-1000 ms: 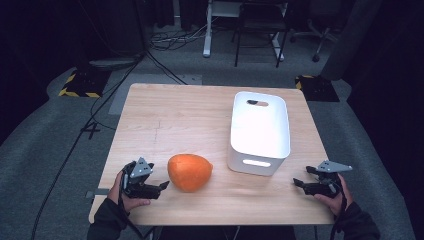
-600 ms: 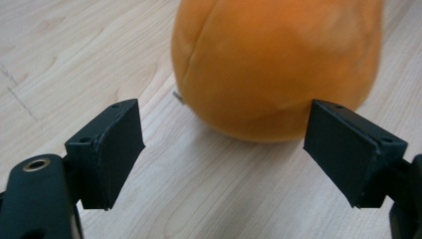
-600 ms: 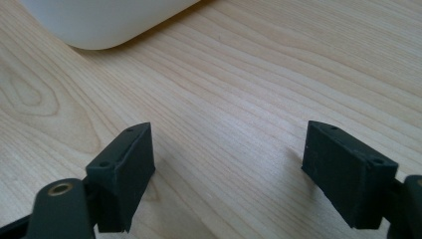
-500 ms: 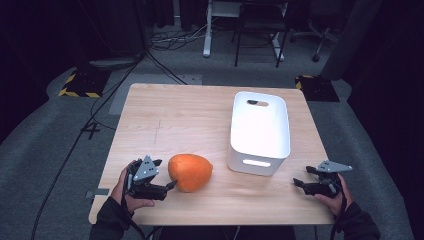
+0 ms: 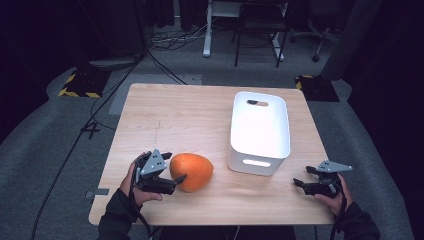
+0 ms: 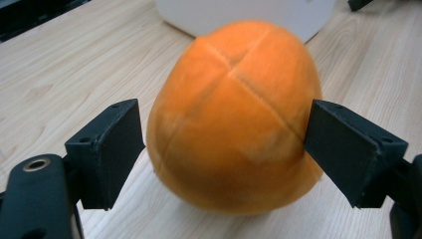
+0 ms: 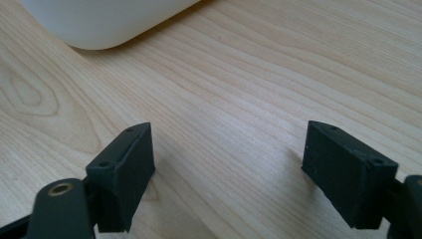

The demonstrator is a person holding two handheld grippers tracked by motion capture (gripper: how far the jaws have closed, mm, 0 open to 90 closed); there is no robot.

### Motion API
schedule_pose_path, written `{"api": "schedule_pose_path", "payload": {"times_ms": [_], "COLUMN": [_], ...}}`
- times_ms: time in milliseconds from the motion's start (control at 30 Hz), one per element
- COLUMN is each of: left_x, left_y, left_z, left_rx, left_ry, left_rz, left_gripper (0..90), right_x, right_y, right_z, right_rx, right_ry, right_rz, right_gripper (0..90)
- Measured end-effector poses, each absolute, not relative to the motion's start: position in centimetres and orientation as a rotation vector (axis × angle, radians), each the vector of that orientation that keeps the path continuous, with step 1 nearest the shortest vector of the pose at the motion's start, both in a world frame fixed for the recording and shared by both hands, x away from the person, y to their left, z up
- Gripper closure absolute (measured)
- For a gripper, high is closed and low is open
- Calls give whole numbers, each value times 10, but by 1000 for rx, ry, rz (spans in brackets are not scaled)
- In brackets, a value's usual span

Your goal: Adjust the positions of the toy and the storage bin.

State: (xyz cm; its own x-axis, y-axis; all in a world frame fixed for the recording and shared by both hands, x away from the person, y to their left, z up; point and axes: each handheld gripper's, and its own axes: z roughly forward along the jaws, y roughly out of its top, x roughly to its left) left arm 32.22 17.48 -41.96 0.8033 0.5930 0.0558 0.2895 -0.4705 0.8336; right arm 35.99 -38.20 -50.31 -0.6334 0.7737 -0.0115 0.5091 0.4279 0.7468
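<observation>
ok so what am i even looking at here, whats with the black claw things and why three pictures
A person sits at a wooden table and holds a hand-operated clamp, called a gripper, in each hand. No robot arm is involved.

The high view comes from a fixed camera above the person, looking down on the table. The other two come from small cameras riding on the grippers, so each looks out between its own two black jaws.

On the table lie an orange, rounded soft-looking object with stitched seams and a white bin with handle slots.

The left gripper is open, with one jaw on each side of the orange object; the right-hand jaw looks to be touching it, while the other stands a little clear, so it isn't clamped yet. The right gripper is open and holds nothing, near the table's front right edge beside the bin.
</observation>
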Motion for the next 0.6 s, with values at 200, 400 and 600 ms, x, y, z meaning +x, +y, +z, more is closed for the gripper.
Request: {"api": "schedule_pose_path", "payload": {"times_ms": [200,400,600], "left_x": [331,341,352], "left_y": [168,164,147], "left_z": [-419,-420,-427], "left_rx": [2088,2078,2056], "left_ry": [642,613,596], "left_rz": [419,365,347], "left_gripper": [157,154,155], "right_x": [360,360,360], "right_y": [-382,-382,-382], "right_z": [-503,-503,-503], "right_rx": [1099,1098,1099], "right_ry": [2333,2335,2332], "right_rz": [1037,1036,1040], "right_gripper": [205,206,205]}}
